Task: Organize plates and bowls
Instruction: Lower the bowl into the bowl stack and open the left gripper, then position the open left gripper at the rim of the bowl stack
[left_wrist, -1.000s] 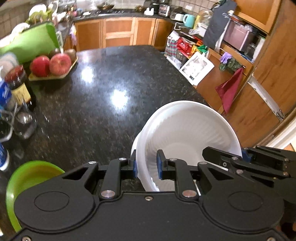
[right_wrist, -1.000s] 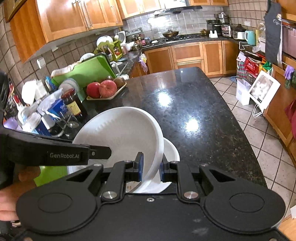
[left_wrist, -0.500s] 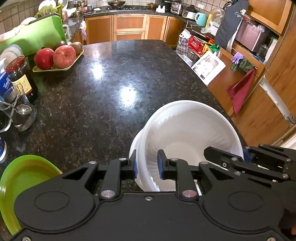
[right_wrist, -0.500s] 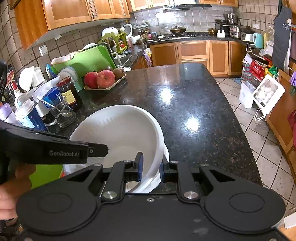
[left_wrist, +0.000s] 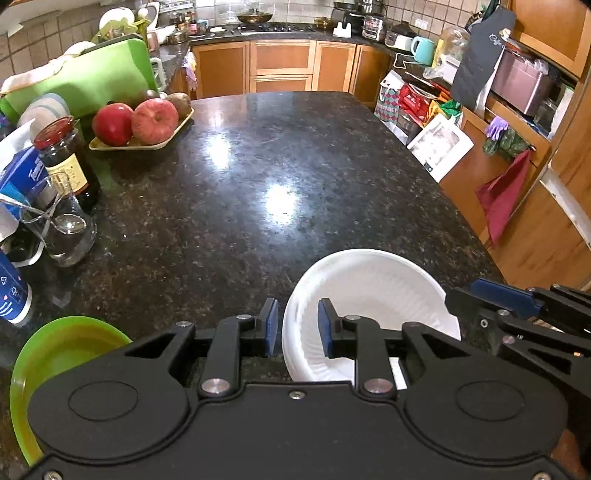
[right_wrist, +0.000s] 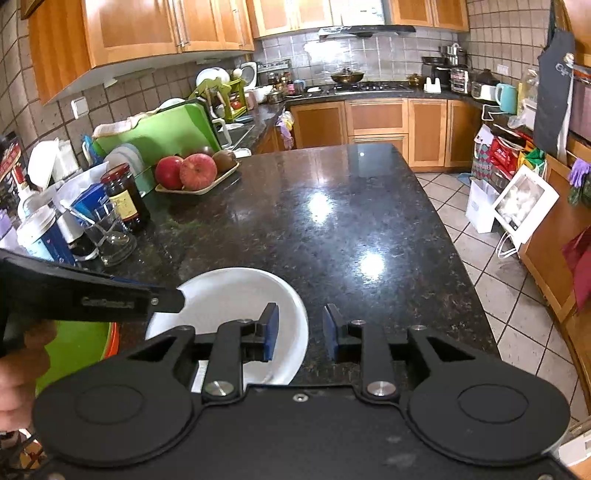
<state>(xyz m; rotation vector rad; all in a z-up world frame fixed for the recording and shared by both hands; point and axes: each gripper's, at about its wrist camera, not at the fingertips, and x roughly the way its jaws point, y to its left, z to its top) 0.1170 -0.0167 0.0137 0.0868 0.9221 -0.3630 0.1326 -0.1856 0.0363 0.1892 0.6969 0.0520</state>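
A: Where is the white bowl (left_wrist: 373, 291)?

B: Low and right of centre in the left wrist view, resting on the dark table (left_wrist: 258, 184) near its front edge. In the right wrist view the bowl (right_wrist: 236, 295) sits low and left of centre.

A: Is anything gripping it?

B: No. The left gripper (left_wrist: 295, 326) has its fingers narrowly parted, one blue pad on each side of the bowl's near rim, with a gap showing on both sides. The right gripper (right_wrist: 300, 332) has its fingers spread wider; its left pad stands in front of the bowl, the right pad over bare table.

A: Any other dishes?

B: A green plate (left_wrist: 55, 354) in the lower left of the left view, partly hidden by the gripper body. In the right view it shows at lower left, with an orange rim beneath it (right_wrist: 112, 339).

A: And farther out?

B: In the upper left of the left view, a tray of apples (left_wrist: 136, 122), a dark jar with a red lid (left_wrist: 66, 158) and a glass (left_wrist: 62, 229) holding a spoon.
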